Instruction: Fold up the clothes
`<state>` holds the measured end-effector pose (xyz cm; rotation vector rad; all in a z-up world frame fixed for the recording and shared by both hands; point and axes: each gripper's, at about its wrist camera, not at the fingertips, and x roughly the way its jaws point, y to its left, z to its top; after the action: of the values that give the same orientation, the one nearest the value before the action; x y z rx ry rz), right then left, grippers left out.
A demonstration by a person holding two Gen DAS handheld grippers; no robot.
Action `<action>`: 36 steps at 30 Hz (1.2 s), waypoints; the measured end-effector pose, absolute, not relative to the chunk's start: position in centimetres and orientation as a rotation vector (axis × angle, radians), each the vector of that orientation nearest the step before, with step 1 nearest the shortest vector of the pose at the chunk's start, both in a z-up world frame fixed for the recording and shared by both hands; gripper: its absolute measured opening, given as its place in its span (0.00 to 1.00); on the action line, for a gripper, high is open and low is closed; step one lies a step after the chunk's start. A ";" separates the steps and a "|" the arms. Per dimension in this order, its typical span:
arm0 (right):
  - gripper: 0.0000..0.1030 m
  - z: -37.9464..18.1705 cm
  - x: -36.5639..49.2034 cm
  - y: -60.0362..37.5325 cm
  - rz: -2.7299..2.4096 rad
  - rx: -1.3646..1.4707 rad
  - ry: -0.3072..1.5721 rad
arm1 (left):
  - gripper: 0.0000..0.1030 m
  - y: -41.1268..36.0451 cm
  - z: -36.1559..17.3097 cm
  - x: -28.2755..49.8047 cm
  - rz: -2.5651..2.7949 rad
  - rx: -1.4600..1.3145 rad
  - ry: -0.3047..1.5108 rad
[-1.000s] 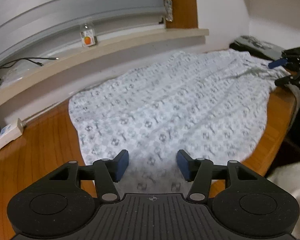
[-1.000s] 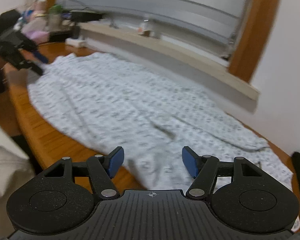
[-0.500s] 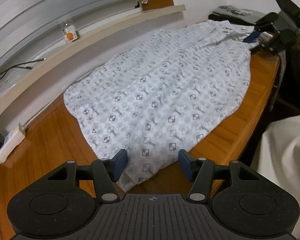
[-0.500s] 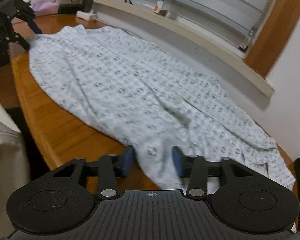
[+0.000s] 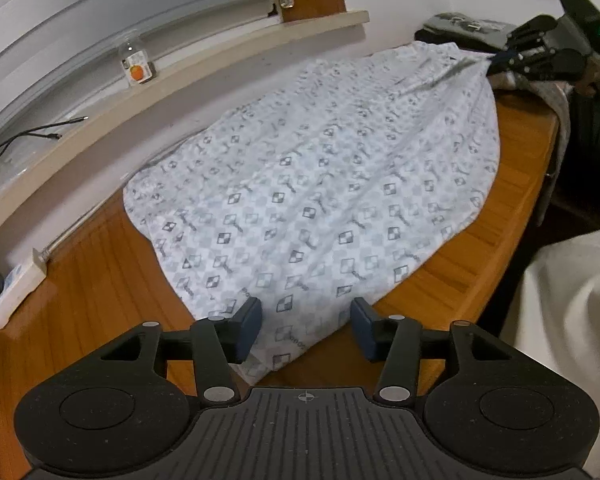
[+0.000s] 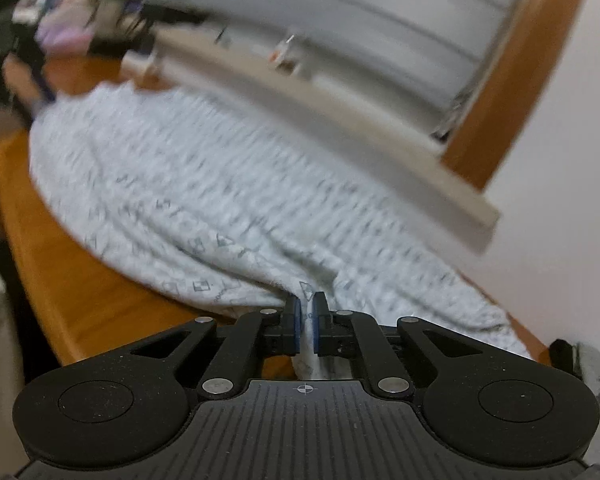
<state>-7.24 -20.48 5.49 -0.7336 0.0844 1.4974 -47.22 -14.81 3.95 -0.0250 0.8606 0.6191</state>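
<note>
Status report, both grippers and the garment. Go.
Left gripper open, straddling patterned garment corner. Right gripper shut on garment edge. Nothing blocking on table.

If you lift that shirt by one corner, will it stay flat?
Probably not. The shirt looks thin and floppy; it already bunches where the right gripper pinches it. It should sag and drag across the table, and seems light.
</note>
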 end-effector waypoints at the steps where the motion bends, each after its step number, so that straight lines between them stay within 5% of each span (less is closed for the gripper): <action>1: 0.06 5.6 -7.2 -20.4 1.490 -0.725 0.077 | 0.39 -14.8 3.9 -47.2 0.622 -0.023 0.858; 4: 0.06 6.1 -6.9 -20.3 1.467 -0.699 0.054 | 0.03 -14.6 3.8 -47.4 0.619 -0.032 0.843; 16: 0.05 9.1 -5.7 -18.5 1.405 -0.619 -0.025 | 0.02 -14.8 13.9 -47.2 0.873 0.181 0.530; 26: 0.06 8.1 -6.4 -24.4 1.581 -0.693 0.215 | 0.03 -20.0 7.5 -49.5 0.666 -0.052 0.764; 30: 0.13 8.1 -7.0 -25.8 1.653 -0.725 0.290 | 0.05 -20.1 6.9 -49.8 0.626 -0.060 0.843; 32: 0.31 8.7 -7.0 -26.2 1.674 -0.713 0.308 | 0.05 -19.6 7.7 -50.0 0.642 -0.065 0.818; 36: 0.39 10.0 -6.4 -25.4 1.641 -0.661 0.287 | 0.16 -18.9 8.7 -49.8 0.669 -0.072 0.769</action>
<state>-6.43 -25.38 9.95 -0.6614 0.2868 1.6414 -49.84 -18.90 8.69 -0.0718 0.7691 0.6693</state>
